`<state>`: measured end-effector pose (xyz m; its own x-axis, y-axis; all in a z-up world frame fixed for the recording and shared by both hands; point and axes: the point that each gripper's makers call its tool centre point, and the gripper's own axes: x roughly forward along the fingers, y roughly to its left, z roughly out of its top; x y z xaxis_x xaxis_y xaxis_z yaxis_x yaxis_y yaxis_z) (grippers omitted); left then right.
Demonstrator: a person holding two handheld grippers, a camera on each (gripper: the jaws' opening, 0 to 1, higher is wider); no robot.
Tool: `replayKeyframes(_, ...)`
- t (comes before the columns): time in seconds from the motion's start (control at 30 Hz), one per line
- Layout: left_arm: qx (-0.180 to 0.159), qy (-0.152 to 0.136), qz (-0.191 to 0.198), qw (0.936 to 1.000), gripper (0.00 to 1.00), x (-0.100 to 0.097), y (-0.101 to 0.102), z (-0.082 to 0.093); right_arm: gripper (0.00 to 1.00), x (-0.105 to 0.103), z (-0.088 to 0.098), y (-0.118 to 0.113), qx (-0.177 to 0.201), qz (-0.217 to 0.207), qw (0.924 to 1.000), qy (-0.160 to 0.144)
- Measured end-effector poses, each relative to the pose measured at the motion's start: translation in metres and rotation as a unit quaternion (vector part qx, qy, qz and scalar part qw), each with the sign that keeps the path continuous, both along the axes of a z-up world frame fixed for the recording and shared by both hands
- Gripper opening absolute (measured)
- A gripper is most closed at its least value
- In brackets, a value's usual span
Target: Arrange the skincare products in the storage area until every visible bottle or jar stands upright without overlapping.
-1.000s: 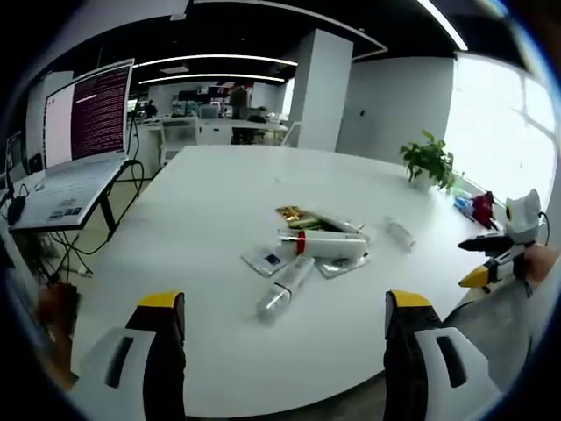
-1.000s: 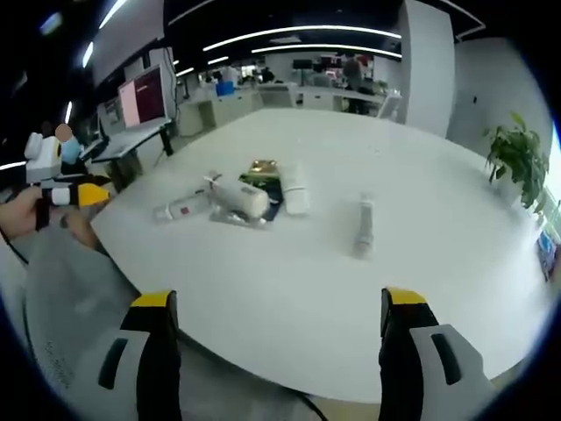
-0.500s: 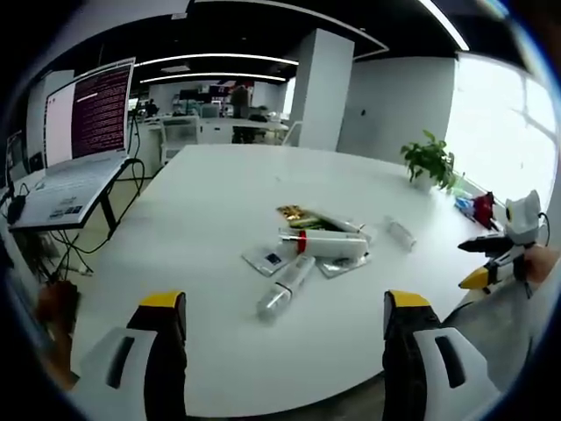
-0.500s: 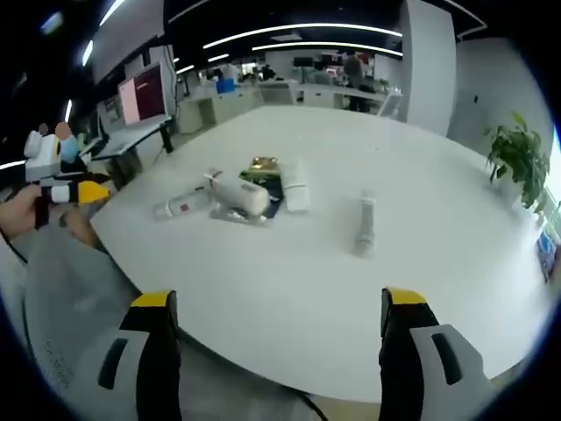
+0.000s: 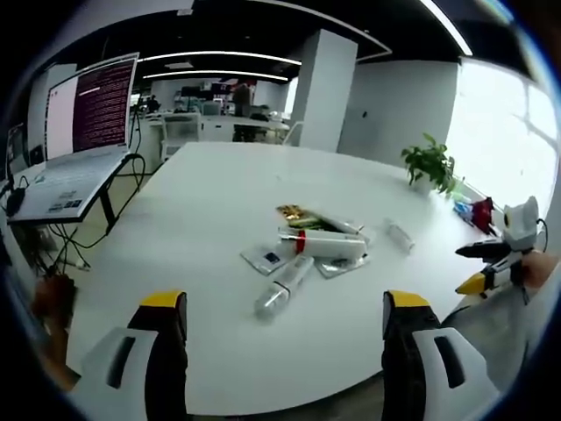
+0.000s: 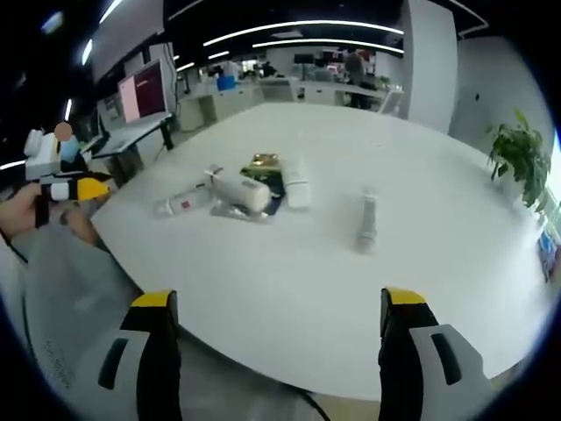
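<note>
So my left claw [image 5: 273, 329] is hanging over the near edge of the big white bench [image 5: 219, 202], prongs spread wide with nothing between them, and my right claw [image 6: 279, 329] is the same deal, wide apart and empty, above the bench edge. The skincare stuff sits in a messy little heap around the middle of the bench, and none of it is upright. In the left gripper view the standout is a white tube with a red band [image 5: 323, 243] lying on its side across the pile, with a flat white sachet [image 5: 266, 259] just beside it on the near-left and another flat packet [image 5: 342, 266] poking out under its other end. A clear-ish tube [image 5: 283, 286] lies on its side a bit closer to me, angled toward the pile and touching or nearly touching it, can't quite tell. Behind the red-band tube there's a gold and green packet [image 5: 298, 216] lying flat. Off to the right, well apart from the heap, a small clear bottle [image 5: 401, 234] is also lying down. In the right gripper view that loner looks like a pale slim bottle on its side, alone on bare bench. There's a laptop [image 5: 83, 132] on a stand left of the bench and a potted plant [image 5: 429, 162] at the far right edge. My other claw also peeks in at the right side of the left gripper view.
</note>
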<state>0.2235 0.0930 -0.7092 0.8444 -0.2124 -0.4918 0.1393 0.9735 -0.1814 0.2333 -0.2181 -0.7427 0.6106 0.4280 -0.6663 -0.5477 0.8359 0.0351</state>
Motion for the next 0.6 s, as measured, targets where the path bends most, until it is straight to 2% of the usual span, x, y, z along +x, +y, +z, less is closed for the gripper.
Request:
replayKeyframes(0.1,-0.002,-0.001,-0.001,1.0,0.85,0.0,0.0,0.0,0.97,-0.004,-0.001,0.007,0.028,0.006,0.9992,0.027)
replayKeyframes(0.2,-0.001,0.0,-0.003,1.0,0.85,0.0,0.0,0.0,0.97,-0.003,-0.002,0.007,0.037,0.006,0.9986,0.037)
replayKeyframes(0.6,0.0,-0.005,-0.001,1.0,0.84,0.001,0.001,0.003,0.95,0.002,-0.015,0.005,0.014,0.02,0.9979,0.059)
